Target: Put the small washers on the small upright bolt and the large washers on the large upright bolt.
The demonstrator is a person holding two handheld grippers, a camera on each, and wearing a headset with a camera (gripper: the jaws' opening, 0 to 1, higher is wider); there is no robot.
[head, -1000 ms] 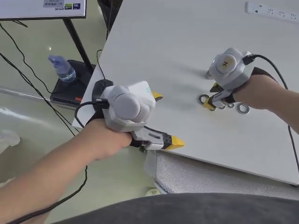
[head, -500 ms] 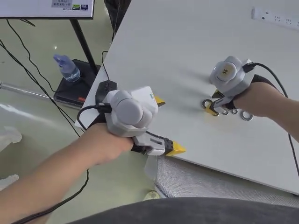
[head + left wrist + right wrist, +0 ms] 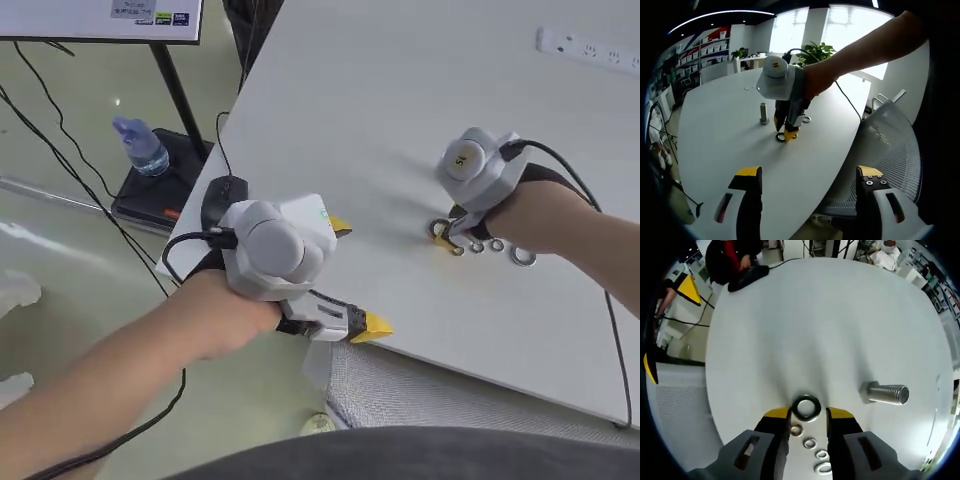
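Note:
A large steel washer lies flat on the white table, just ahead of and between the yellow fingertips of my right gripper, which is open and tipped down at it. Behind it a short row of small washers runs back under the gripper. A large threaded bolt stands off to one side. In the head view the right gripper hovers over the large washer, with small washers and another large washer beside it. My left gripper is open and holds nothing at the table's near edge.
A grey mesh chair sits below the table's near edge. A power strip lies at the far right. On the floor to the left are a water bottle and a black box with cables. A black mouse rests at the table corner.
My right gripper has tipped down and shifted slightly left, bringing its fingertips to the large washer. The left gripper has barely moved; the head camera shifted a little.

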